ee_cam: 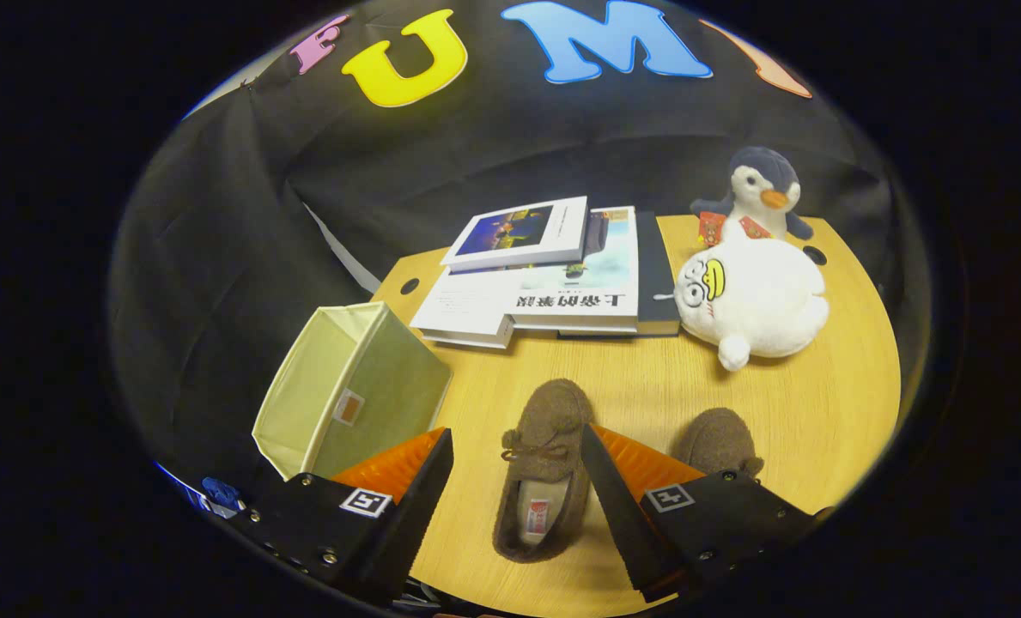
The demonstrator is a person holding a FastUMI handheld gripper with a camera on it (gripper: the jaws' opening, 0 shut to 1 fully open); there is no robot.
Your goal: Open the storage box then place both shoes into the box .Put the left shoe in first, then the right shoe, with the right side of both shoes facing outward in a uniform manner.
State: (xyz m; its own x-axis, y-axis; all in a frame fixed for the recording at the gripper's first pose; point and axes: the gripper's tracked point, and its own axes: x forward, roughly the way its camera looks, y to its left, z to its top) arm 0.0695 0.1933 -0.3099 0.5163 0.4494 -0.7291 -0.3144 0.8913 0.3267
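The gripper (517,446) hung above the wooden table (819,403) with its two fingers spread wide and nothing held between them. One brown slipper (543,468) lay flat on the table in the gap between the fingers, toe pointing away, closer to the right finger than to the left, though I could not tell whether that finger touched it. The second slipper (714,439) sat just to the right of the first, its heel end hidden behind the right finger. To the left of the first slipper, past the left finger, the pale green fabric storage box (351,390) stood at the table's edge, tilted with its open mouth facing up and to the left. Beyond the slipper, further back on the table, a stack of books (553,275) lay flat. To the right of the books rested a round white plush toy (755,296), and a plush penguin (763,193) stood just behind it.
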